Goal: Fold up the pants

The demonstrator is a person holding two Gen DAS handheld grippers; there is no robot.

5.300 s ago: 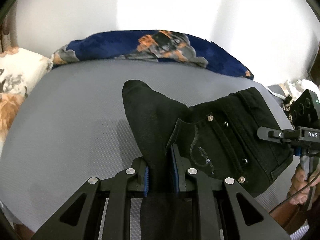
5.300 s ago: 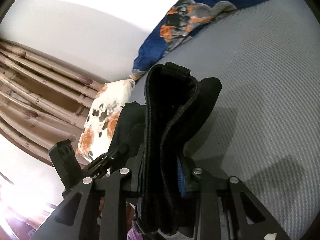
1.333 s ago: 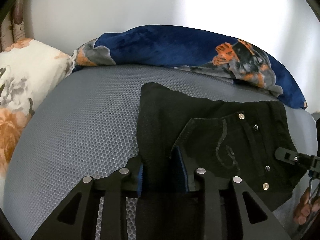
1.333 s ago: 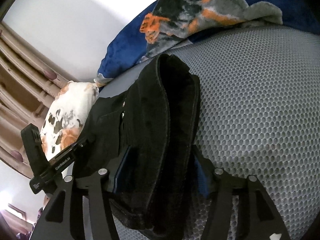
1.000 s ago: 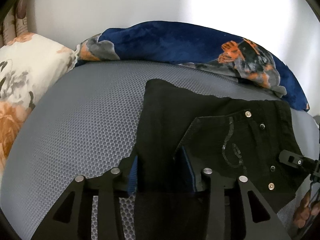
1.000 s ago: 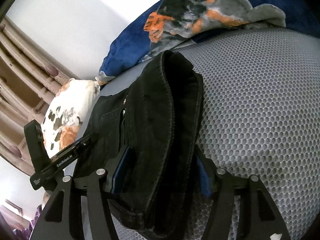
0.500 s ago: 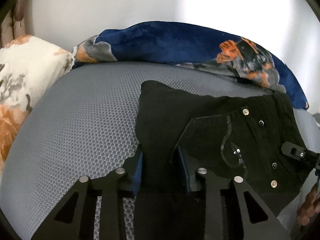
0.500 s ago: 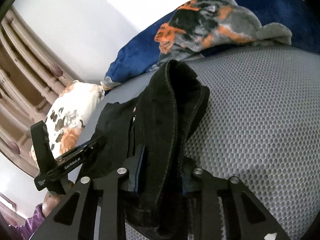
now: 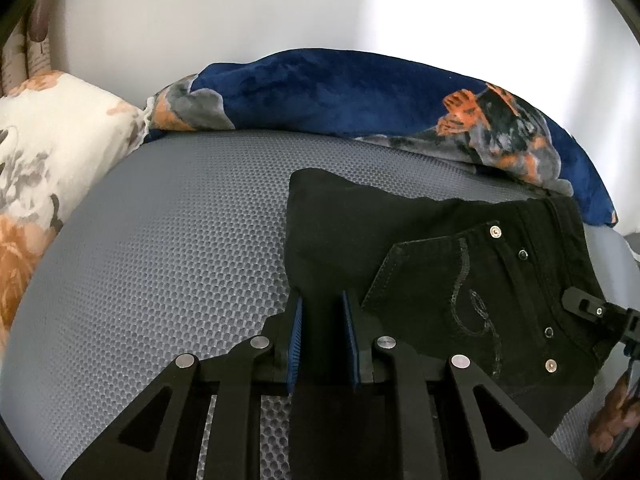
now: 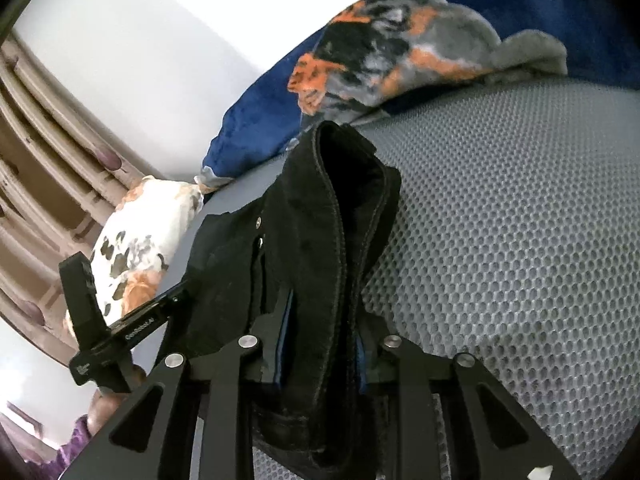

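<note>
The black pants (image 9: 420, 240) are lying folded on the grey honeycomb-textured mattress (image 9: 168, 248), the back pocket with its curly stitching and metal rivets facing up toward the right side of the left wrist view. The left gripper (image 9: 322, 320) is pinching a band of the dark fabric at the folded bundle's left part, its blue-padded jaws standing narrowly apart with cloth filling the gap between them. The right gripper (image 10: 320, 340) is clamping the thick waistband end of the pants (image 10: 320, 216), which is rising in a bunched, upright ridge between the jaws (several layers are showing along the stitched edge); the jaws are closed onto that wad, the blue pads barely peeking out on either side. In the right wrist view the left gripper (image 10: 120, 328) is appearing at the left edge of the garment. Beyond the pants, a dark blue blanket (image 9: 360, 92) with orange and grey patches is lying along the wall, and a floral pillow (image 9: 48, 152) is sitting at the mattress's left side
</note>
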